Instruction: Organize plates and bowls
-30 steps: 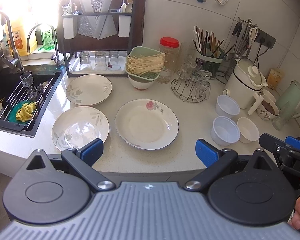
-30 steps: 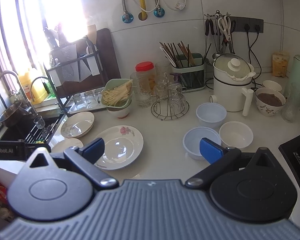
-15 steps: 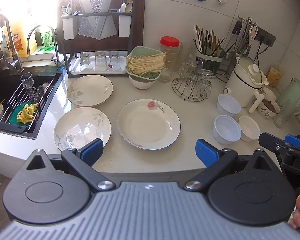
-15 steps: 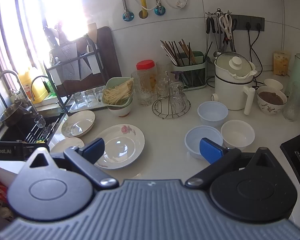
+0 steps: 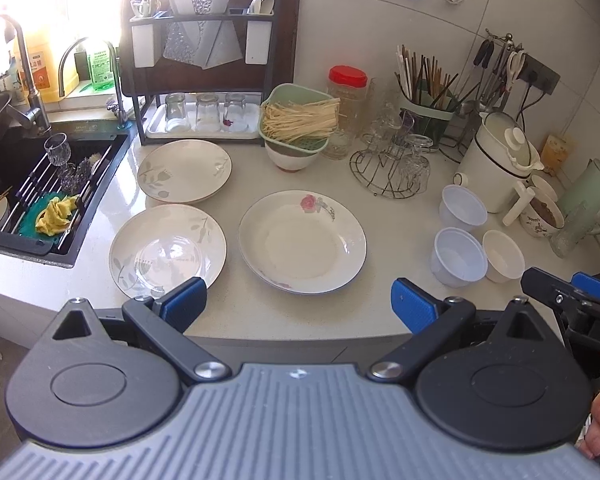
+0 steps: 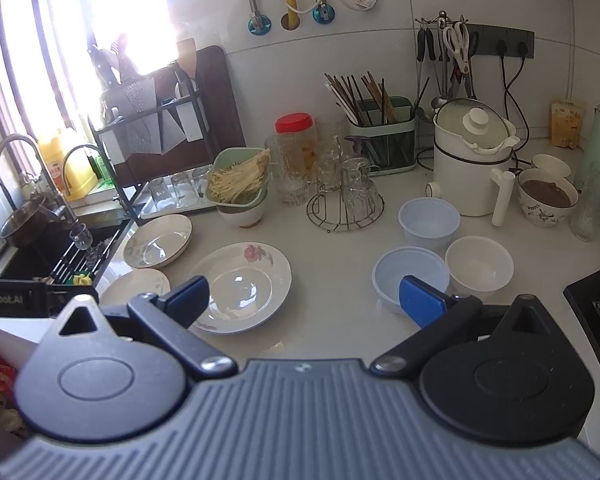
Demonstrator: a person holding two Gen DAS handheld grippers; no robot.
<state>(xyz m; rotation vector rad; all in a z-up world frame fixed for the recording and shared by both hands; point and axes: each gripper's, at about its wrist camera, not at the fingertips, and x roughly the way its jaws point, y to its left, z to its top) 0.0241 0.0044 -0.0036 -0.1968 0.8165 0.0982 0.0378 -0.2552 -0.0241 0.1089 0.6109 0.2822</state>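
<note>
On the white counter (image 5: 228,320), three plates: rose plate (image 5: 302,242), two leaf plates (image 5: 167,250) beside the sink (image 5: 4,168), three small bowls (image 5: 458,257) at right, left tool (image 5: 296,307) and right tool (image 6: 305,298) both wide open, holding nothing.

glossy ceramic plates (image 5: 302,242), wire glass rack (image 5: 388,170)

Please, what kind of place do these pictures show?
Most likely a home kitchen: a sink with a faucet at the left, a dish rack against the tiled wall, and chopsticks in a holder beside plates on the countertop.
</note>
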